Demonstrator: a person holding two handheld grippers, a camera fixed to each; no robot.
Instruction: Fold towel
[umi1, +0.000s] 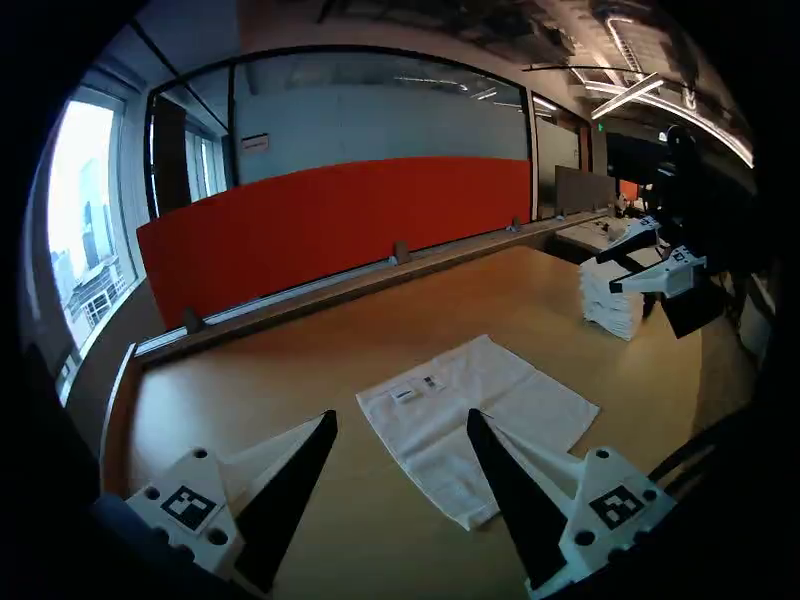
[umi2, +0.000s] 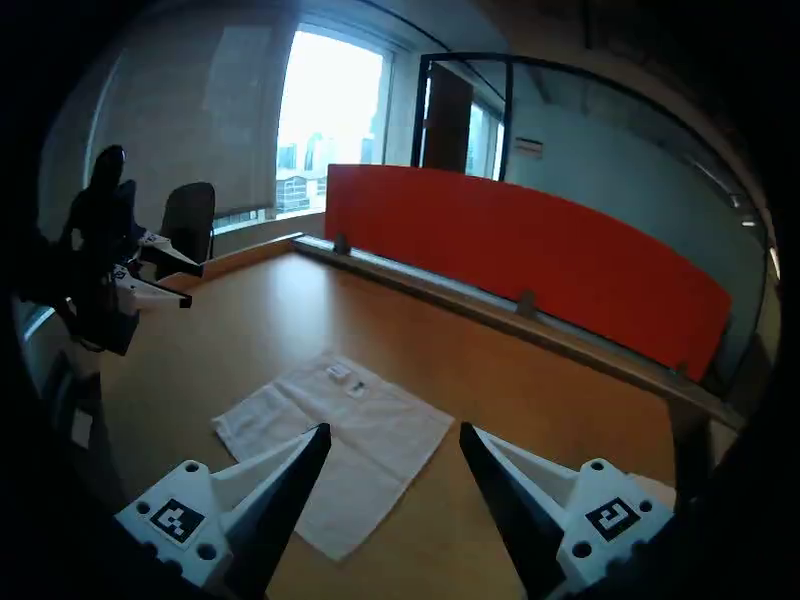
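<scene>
I hold the left gripper (umi1: 400, 420) with its fingers spread wide and nothing between them. It is aimed down at the towel (umi1: 480, 425), which lies flat and open on the wooden table (umi1: 300, 350) with its small label face up near the far edge. The right gripper (umi2: 394, 432) is spread the same way, empty, and looks at the towel from a different angle. Neither one touches the cloth.

I judge that the two are held apart, one toward each end of the towel, so that each can take a corner of one edge and both can carry it over together. The wide fingers leave room to come down around the thin hem. By my reading, folding has not begun.

A stack of folded towels (umi1: 610, 305) stands well apart toward the table's far side. It is likely where finished ones go, out of the working space. An orange divider (umi1: 340, 230) runs along the back edge.
</scene>
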